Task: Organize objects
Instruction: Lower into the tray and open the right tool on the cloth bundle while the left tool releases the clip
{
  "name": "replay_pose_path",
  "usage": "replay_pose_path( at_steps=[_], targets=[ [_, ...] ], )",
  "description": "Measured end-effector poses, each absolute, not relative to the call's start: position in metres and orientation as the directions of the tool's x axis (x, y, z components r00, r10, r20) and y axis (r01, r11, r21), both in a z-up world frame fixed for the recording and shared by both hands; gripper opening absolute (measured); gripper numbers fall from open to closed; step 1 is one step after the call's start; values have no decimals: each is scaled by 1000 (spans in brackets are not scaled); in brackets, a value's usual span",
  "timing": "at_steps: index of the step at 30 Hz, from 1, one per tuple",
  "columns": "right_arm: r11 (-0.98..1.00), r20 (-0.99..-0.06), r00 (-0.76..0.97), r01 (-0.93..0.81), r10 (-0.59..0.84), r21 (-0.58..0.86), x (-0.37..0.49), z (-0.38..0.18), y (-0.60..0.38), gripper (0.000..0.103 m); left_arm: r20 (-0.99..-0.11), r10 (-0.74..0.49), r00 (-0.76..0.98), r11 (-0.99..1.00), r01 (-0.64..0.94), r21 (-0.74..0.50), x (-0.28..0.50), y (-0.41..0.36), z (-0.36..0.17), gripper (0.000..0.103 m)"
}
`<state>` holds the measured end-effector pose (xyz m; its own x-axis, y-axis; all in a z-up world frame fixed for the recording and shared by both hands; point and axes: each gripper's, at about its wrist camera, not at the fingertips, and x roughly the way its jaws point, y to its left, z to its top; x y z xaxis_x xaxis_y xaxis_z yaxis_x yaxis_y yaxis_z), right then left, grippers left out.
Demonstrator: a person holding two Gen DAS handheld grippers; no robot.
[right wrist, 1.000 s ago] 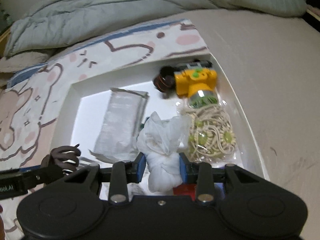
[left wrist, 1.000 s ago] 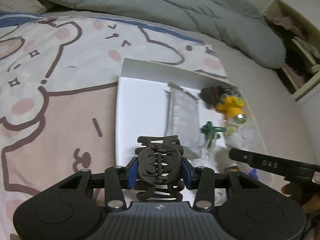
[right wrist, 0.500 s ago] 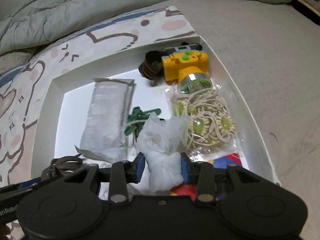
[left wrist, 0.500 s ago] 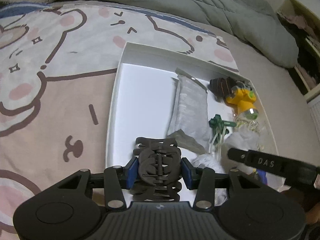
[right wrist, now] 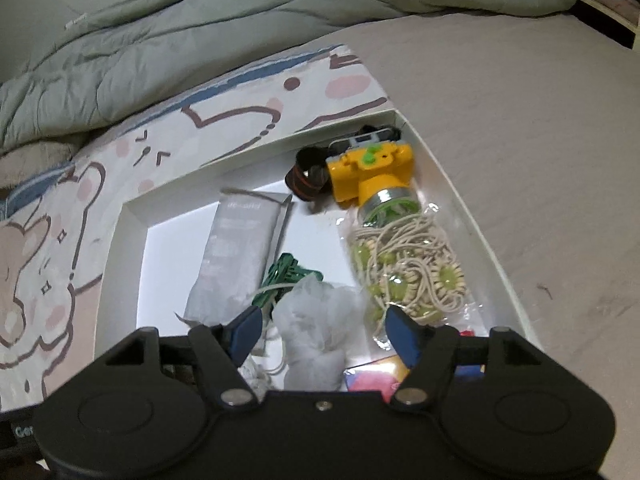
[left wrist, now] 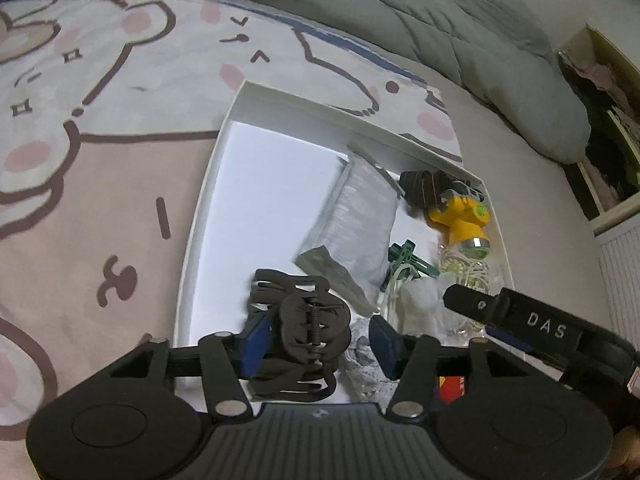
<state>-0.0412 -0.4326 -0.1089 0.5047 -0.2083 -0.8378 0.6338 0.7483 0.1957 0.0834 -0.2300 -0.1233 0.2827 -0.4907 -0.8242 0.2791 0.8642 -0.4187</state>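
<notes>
A white box (left wrist: 208, 184) lies on the bed and also shows in the right wrist view (right wrist: 120, 248). My left gripper (left wrist: 316, 342) is open; a dark hair claw clip (left wrist: 304, 320) rests in the box between its fingers, against the left pad. My right gripper (right wrist: 322, 332) is open around a white tissue bundle (right wrist: 316, 328) that sits in the box. The box also holds a grey foil pouch (right wrist: 236, 256), a yellow headlamp (right wrist: 372, 172), a bag of beige hair ties (right wrist: 404, 268) and green clips (right wrist: 284, 272).
A cartoon-bear sheet (left wrist: 80, 120) covers the bed left of the box. A grey-green duvet (left wrist: 400, 12) is piled behind. Plain beige mattress (right wrist: 520, 140) lies to the right. Shelving (left wrist: 608, 140) stands at the far right. Colourful cards (right wrist: 372, 376) lie at the box's near edge.
Both grippers have opened. The left let go of the hair clip and the right let go of the tissue bundle; both things now rest in the box.
</notes>
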Motion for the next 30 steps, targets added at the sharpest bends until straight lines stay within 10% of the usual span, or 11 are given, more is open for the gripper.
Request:
replay_pose_path(
  at_steps=[16,30],
  targets=[
    [804,-808,514,589,-287,89,-53,-80,-411,87,-785,-490,379,850,408,-334,81,-207,-78,96],
    [783,-764,529,620,-370,51,-83,-41,-384,103,-771,-463,437,841,492,-226,70,-183,-49,103]
  ],
)
